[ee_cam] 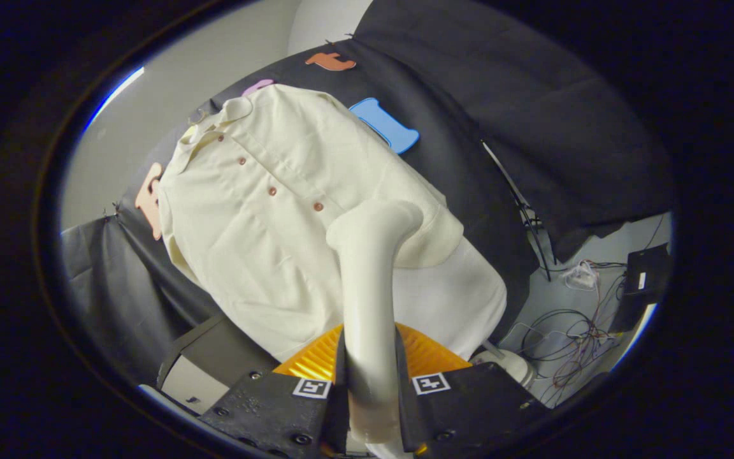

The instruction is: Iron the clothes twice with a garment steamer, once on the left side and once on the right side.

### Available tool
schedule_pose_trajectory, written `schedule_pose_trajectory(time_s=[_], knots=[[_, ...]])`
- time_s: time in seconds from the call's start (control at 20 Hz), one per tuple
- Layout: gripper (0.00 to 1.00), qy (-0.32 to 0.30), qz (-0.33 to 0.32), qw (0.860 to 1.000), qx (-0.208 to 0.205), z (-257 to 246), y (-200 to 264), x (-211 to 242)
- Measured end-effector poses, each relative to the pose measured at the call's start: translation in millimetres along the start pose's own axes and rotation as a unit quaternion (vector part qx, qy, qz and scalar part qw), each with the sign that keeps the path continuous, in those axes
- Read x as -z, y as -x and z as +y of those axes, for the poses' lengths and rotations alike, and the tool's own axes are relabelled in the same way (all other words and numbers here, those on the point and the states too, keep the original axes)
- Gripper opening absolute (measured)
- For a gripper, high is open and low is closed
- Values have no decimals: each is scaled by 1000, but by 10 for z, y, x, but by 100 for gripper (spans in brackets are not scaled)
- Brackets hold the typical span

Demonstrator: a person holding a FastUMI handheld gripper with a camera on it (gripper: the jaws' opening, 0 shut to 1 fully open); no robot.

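Garment steamer handle clamped between the tongs, head against cream shirt, near its buttons

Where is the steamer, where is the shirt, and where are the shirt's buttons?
steamer (370,280): gripper view, middle of its handle, clamped between the gripper (370,395) fingers.
shirt (246,255): gripper view, front panel, beyond the fingers.
buttons (272,190): gripper view, third button down the placket.

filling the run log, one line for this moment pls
gripper: shut on steamer handle | steamer: head against shirt | shirt: hanging on booth wall, buttoned | phase: steaming
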State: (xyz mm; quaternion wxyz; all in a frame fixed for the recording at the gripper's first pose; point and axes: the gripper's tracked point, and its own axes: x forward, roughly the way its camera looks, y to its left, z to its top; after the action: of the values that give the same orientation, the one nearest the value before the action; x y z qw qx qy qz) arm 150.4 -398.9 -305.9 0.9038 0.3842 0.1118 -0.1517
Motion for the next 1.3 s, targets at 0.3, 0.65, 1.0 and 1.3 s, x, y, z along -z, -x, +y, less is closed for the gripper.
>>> schedule_pose_trajectory(time_s=[0.3, 0.65, 1.0, 1.3], knots=[[32, 23, 10, 999, -41, 739, 555, 456], [32, 42, 2, 993, -107, 1750, 1277, 891], [32, 70, -4, 987, -146, 2754, 1904, 1252], [32, 140, -36, 974, -177, 3630, 2447, 1465]])
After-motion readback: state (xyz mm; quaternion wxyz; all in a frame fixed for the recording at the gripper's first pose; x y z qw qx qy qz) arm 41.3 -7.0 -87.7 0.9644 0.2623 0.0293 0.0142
